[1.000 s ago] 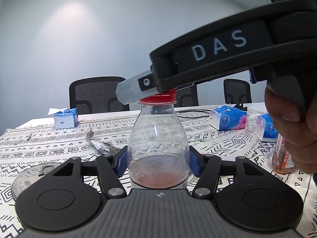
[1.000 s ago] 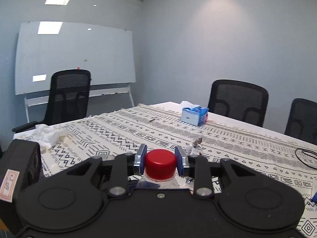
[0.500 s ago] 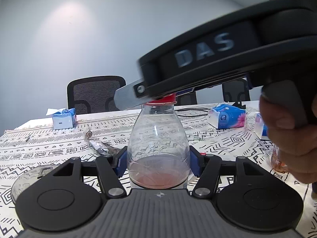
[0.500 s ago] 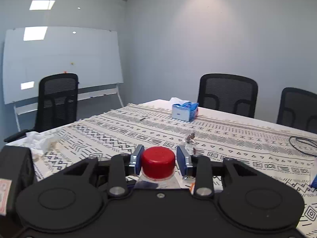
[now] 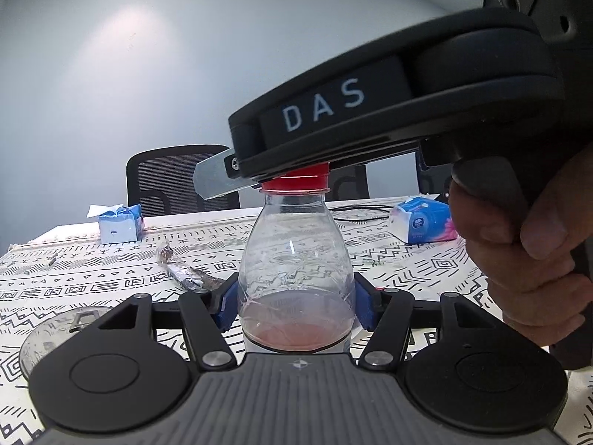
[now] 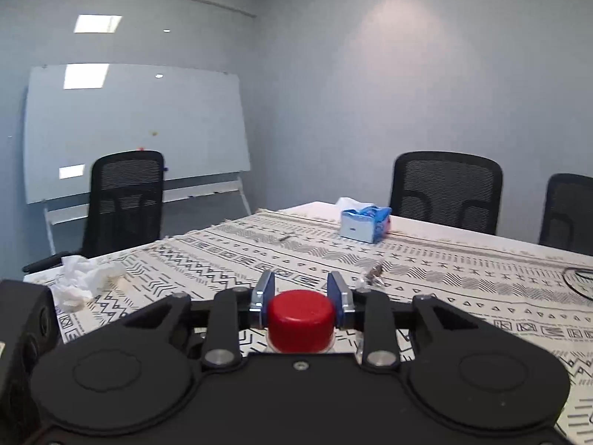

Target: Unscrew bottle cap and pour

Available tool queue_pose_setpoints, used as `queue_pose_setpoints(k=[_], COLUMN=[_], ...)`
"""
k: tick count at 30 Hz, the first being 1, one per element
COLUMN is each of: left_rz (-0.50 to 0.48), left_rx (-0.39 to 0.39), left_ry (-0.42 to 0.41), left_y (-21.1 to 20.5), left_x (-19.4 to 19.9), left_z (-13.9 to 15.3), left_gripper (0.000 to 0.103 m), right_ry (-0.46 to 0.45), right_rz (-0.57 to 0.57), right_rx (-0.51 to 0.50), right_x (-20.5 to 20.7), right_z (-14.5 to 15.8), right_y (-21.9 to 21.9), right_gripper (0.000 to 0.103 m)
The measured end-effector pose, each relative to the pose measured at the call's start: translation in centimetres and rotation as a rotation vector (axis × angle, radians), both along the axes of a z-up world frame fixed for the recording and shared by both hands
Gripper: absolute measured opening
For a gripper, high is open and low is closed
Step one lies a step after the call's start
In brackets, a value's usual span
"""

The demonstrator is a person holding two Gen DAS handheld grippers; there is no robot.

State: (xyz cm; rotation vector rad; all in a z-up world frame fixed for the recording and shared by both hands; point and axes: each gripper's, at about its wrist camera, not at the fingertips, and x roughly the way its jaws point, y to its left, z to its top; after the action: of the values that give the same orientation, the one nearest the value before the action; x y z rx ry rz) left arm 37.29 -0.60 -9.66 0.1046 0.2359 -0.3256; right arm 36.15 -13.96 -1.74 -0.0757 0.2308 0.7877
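Cap (image 6: pixel 300 313) clamped in right gripper (image 6: pixel 301 296); left gripper (image 5: pixel 294 306) clamped on bottle (image 5: pixel 294 278). Twist squarely, holding bottle upright, avoid squeezing out liquid.

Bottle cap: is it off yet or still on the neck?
Still on. The red cap sits on the neck of the upright bottle, with the right gripper closed around it; how far it is unscrewed cannot be told.

White capital letters "DAS" stand on the side of the black plastic right gripper (image 5: pixel 296 174), directly above the left claw's fingertips. Print on the blue tissue packs beyond is too small to read.
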Motion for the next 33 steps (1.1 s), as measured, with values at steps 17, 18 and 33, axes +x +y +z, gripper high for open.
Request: queue_pose_setpoints(k=[17,18,33], left_rz=[-0.005,0.0,-0.008], left_rx=[-0.024,-0.024,0.01], left_ry=[0.013,0.014,0.014], left_y=[0.7,0.7,0.3], left_x=[1.1,1.1,1.0], left_z=[-0.4,-0.4,-0.3], left_gripper=[0.058,0.058,0.058], right_ry=[-0.014,-0.029,-0.056], right_rz=[-0.066,-0.093,-0.128], right_rx=[0.0,-0.016,-0.04], right_x=[-1.0,-1.5,-2.1], right_z=[0.3,0.3,-0.3], right_y=[0.2,0.5,1.1], right_gripper=[0.043,0.043,0.033])
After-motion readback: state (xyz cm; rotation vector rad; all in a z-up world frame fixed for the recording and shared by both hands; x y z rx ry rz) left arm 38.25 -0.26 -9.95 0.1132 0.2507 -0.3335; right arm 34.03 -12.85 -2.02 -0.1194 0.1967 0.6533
